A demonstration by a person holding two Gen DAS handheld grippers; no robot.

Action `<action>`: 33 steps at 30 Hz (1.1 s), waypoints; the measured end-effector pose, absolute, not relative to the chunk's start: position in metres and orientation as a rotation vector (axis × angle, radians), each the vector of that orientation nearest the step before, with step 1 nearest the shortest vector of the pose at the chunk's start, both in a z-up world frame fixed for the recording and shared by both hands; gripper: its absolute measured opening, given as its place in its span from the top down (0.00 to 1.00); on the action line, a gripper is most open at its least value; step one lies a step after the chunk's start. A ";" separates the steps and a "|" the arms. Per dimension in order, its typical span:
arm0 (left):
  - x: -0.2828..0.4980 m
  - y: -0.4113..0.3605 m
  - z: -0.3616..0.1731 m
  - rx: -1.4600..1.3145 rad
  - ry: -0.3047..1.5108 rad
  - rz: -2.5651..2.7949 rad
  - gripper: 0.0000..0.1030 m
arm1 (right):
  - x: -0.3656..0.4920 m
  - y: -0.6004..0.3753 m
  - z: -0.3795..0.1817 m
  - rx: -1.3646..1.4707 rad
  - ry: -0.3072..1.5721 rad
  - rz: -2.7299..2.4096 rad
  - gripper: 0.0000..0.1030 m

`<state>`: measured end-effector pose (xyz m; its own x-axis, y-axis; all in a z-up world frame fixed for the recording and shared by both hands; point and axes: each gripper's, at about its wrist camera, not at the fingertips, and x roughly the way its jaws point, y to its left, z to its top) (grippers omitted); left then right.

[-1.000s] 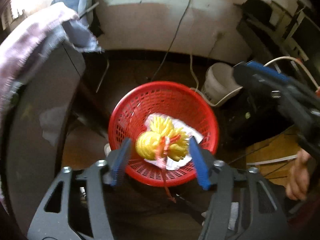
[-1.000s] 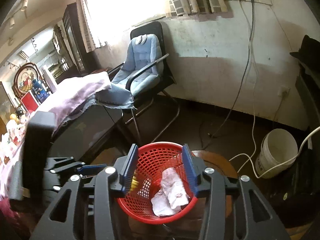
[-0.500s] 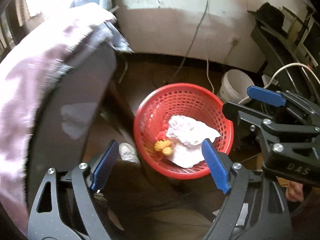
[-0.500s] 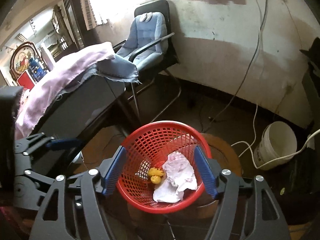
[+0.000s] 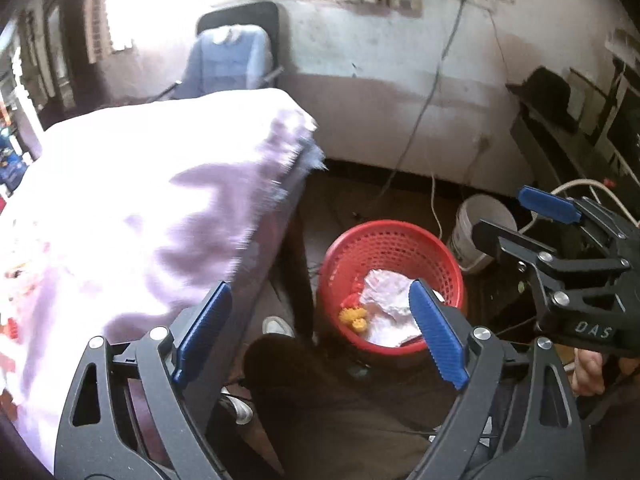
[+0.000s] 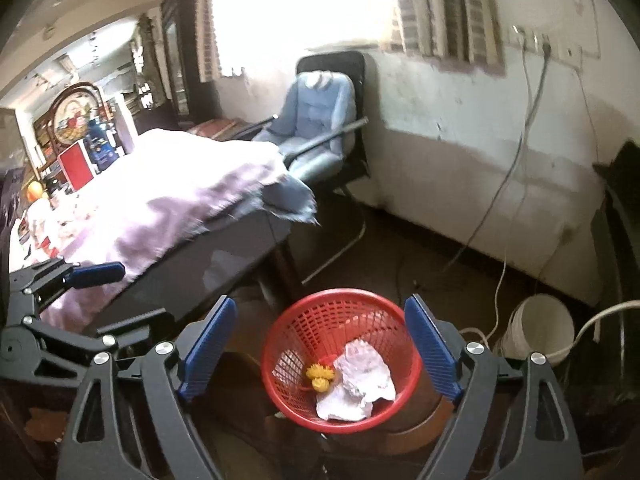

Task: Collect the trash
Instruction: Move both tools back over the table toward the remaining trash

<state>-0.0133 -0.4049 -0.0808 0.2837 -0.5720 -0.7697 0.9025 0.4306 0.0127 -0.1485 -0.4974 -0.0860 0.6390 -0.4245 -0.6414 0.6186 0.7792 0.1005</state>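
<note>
A red mesh basket (image 5: 394, 240) (image 6: 344, 304) stands on the floor beside the table. In it lie crumpled white paper (image 5: 386, 292) (image 6: 362, 376) and a small yellow ruffled scrap (image 5: 354, 316) (image 6: 320, 376). My left gripper (image 5: 320, 336) is open and empty, raised above and left of the basket. My right gripper (image 6: 318, 348) is open and empty, high above the basket; it also shows at the right edge of the left wrist view (image 5: 560, 256). The left gripper shows at the left of the right wrist view (image 6: 60, 280).
A dark table draped with a lilac cloth (image 5: 140, 208) (image 6: 168, 196) fills the left. A blue-cushioned chair (image 6: 320, 128) stands by the wall. A white bucket (image 6: 540, 328) (image 5: 476, 232) and cables sit right of the basket. Small items lie on the cloth at far left (image 6: 44, 224).
The left gripper opened and dropped the yellow scrap into the basket. Both grippers opened wider and rose away from the basket; the left one swung toward the table.
</note>
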 end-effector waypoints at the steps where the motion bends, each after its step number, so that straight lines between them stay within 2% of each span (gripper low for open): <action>1: -0.012 -0.399 -0.077 0.491 0.767 -1.037 0.15 | -0.148 -0.491 -0.081 0.311 0.632 -0.604 0.16; 10: 0.011 -0.322 -0.031 0.413 0.663 -0.889 0.11 | -0.142 -0.440 -0.041 0.201 0.557 -0.548 0.06; 19: 0.066 -0.217 0.006 0.346 0.622 -0.627 0.08 | -0.123 -0.402 -0.025 0.155 0.539 -0.458 0.06; 25: 0.120 -0.135 0.023 0.284 0.642 -0.396 0.08 | -0.105 -0.386 -0.019 0.158 0.546 -0.399 0.06; 33: 0.210 -0.034 0.030 0.054 0.755 -0.237 0.08 | -0.069 -0.357 -0.015 0.126 0.566 -0.311 0.06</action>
<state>0.2103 -0.0344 0.0299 0.7028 -0.1934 -0.6846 0.2323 0.9720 -0.0361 -0.0693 -0.3568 -0.0154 0.7987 -0.2546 -0.5452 0.3232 0.9458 0.0319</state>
